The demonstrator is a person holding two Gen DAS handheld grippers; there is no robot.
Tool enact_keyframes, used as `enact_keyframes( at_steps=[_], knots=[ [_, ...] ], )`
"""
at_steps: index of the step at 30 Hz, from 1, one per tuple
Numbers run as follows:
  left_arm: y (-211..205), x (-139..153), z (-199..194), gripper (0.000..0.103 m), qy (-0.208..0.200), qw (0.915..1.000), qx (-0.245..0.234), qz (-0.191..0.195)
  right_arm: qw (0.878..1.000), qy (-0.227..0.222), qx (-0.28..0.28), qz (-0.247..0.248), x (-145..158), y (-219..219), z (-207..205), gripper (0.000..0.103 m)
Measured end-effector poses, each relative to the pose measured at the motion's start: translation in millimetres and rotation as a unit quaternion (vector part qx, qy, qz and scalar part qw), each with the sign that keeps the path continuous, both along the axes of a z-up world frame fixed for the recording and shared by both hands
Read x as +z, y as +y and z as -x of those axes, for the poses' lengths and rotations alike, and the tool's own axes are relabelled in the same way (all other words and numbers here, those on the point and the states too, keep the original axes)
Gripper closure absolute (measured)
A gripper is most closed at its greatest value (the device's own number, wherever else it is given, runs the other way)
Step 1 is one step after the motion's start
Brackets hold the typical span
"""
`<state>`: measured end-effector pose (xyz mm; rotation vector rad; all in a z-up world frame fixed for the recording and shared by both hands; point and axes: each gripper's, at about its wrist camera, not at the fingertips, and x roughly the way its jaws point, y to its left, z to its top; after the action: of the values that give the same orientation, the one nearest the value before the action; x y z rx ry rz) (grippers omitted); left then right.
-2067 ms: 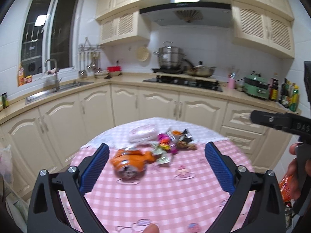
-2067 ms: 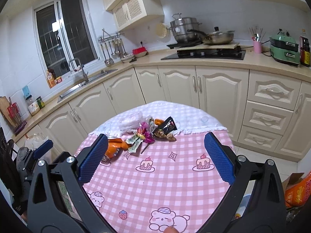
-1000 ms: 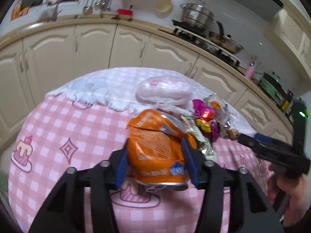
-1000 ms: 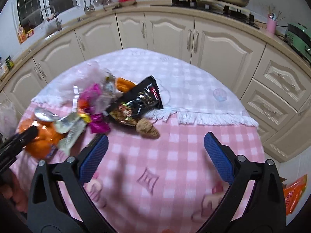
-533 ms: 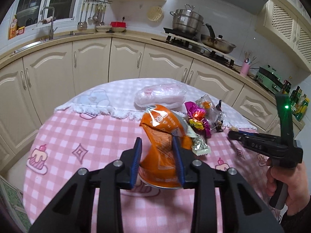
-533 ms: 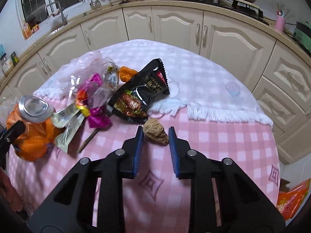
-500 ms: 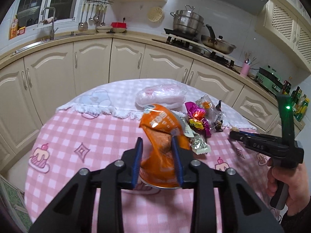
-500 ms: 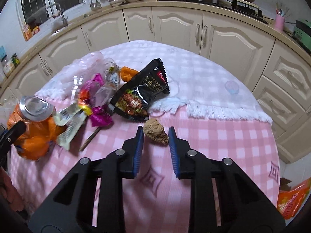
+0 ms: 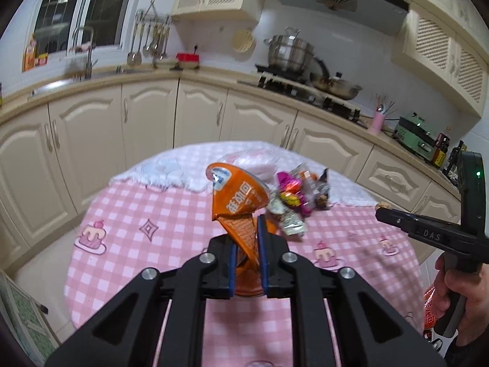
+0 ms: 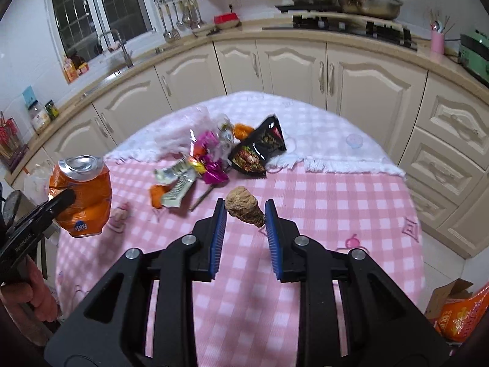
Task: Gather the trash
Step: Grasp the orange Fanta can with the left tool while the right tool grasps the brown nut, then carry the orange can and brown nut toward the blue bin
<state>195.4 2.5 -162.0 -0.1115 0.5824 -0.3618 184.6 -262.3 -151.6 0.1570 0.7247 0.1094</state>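
Observation:
My left gripper (image 9: pixel 247 229) is shut on a crushed orange soda can (image 9: pixel 241 205) and holds it above the pink checked table (image 9: pixel 146 235); the can also shows at the left of the right wrist view (image 10: pixel 81 195). My right gripper (image 10: pixel 245 211) is shut on a brown walnut-like lump (image 10: pixel 244 209), lifted over the table (image 10: pixel 336 214). A pile of trash lies at the table's far side: candy wrappers (image 10: pixel 201 162), a black snack bag (image 10: pixel 259 150) and a clear plastic bag (image 9: pixel 256 159).
Cream kitchen cabinets (image 10: pixel 360 76) curve behind the table, with a sink (image 9: pixel 82 73) at the left and a stove with pots (image 9: pixel 293 58) at the back. An orange bag and a cardboard box (image 10: pixel 458 309) lie on the floor at the right.
Both grippers closed from wide open, the left on the orange can and the right on the brown lump. Both have since lifted their items off the table.

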Motion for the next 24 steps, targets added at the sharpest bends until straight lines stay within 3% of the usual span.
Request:
enact_keyframes(
  at_steps=[13, 24],
  knots=[
    [-55, 63, 51, 0.092, -0.071, 0.9962, -0.050, 0.001, 0.997, -0.074, 0.002, -0.012, 55, -23, 70, 0.077],
    [-135, 89, 88, 0.092, -0.099, 0.9863, -0.131, 0.002, 0.991, -0.122, -0.045, -0.026, 84, -84, 136, 0.077]
  ],
)
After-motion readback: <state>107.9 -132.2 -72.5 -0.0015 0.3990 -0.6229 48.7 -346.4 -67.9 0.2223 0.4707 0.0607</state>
